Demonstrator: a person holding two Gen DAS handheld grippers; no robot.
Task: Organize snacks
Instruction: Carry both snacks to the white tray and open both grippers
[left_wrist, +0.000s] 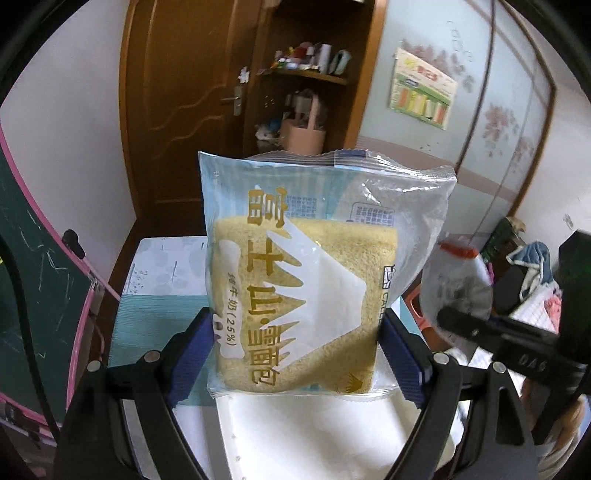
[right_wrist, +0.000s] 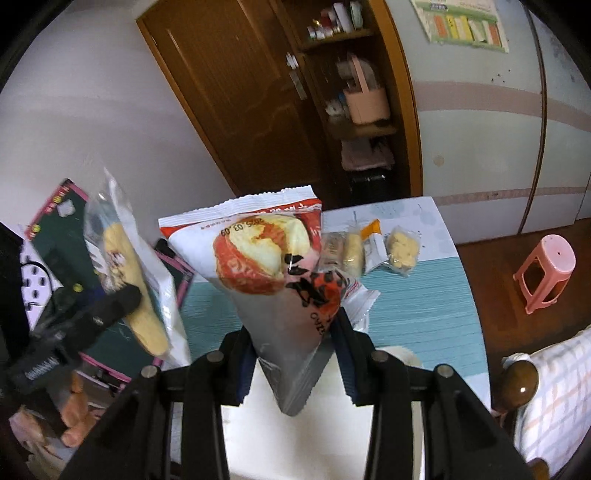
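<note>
My left gripper (left_wrist: 295, 347) is shut on a clear and blue bread packet (left_wrist: 295, 280) with gold lettering, held upright above the table. That packet and gripper also show in the right wrist view (right_wrist: 125, 273) at the left. My right gripper (right_wrist: 293, 350) is shut on a red and white snack packet (right_wrist: 273, 258) showing a cake, held above the table. The right gripper with its packet shows blurred in the left wrist view (left_wrist: 458, 291) at the right. Several small snack packets (right_wrist: 369, 247) lie at the table's far end.
The table has a teal striped mat (right_wrist: 413, 306) and a white tray (left_wrist: 314, 435) below the grippers. A green chalkboard with a pink frame (left_wrist: 33, 266) stands at the left. A pink stool (right_wrist: 546, 269) is on the floor at the right, a brown door (left_wrist: 184, 92) beyond.
</note>
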